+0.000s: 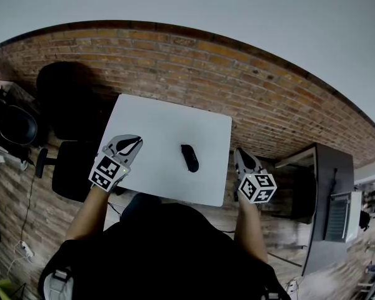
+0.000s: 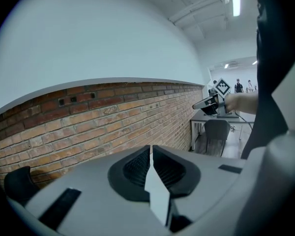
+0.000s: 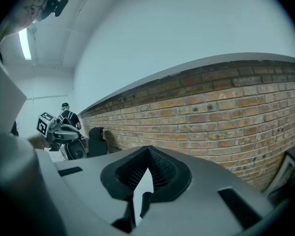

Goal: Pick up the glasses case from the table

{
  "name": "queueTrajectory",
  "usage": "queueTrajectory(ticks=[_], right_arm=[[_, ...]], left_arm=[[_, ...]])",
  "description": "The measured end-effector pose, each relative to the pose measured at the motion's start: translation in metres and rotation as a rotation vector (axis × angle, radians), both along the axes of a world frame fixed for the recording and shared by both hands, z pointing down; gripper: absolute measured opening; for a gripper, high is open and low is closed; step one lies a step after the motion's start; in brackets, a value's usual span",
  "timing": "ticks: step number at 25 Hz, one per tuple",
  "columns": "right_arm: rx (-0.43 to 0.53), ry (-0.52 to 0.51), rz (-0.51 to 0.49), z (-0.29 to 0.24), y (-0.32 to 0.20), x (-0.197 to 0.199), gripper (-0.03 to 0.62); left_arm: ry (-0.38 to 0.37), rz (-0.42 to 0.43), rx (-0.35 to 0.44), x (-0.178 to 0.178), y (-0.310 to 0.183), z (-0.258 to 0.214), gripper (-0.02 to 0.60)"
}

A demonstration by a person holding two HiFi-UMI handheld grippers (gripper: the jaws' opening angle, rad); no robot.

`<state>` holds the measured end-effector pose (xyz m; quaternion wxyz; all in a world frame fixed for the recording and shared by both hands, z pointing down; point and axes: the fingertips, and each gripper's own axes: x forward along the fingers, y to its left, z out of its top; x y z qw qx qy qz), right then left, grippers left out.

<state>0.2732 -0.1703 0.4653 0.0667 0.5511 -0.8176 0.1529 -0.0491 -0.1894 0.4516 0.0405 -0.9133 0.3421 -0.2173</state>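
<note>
The glasses case (image 1: 189,158) is small, dark and oblong, lying just past the white table's (image 1: 169,120) centre toward four o'clock. A brick wall (image 1: 194,67) stands at twelve. The left gripper (image 1: 135,142) at eight and the right gripper (image 1: 238,151) at four both have their jaws pressed together, empty.

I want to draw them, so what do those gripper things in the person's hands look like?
The left gripper and right gripper are grey plastic with black ribbed pads. Each carries a white cube printed with black square markers. The person wears a black top.
</note>
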Motion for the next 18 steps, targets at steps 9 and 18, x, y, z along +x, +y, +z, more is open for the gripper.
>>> queueTrajectory(ticks=[9, 18], right_arm=[[-0.012, -0.007, 0.017, 0.004, -0.020, -0.005, 0.014], [-0.034, -0.010, 0.029, 0.016, -0.043, -0.009, 0.014]], left_arm=[[0.004, 0.013, -0.013, -0.005, -0.023, 0.007, 0.025], [-0.001, 0.018, -0.027, -0.008, -0.047, 0.017, 0.025]])
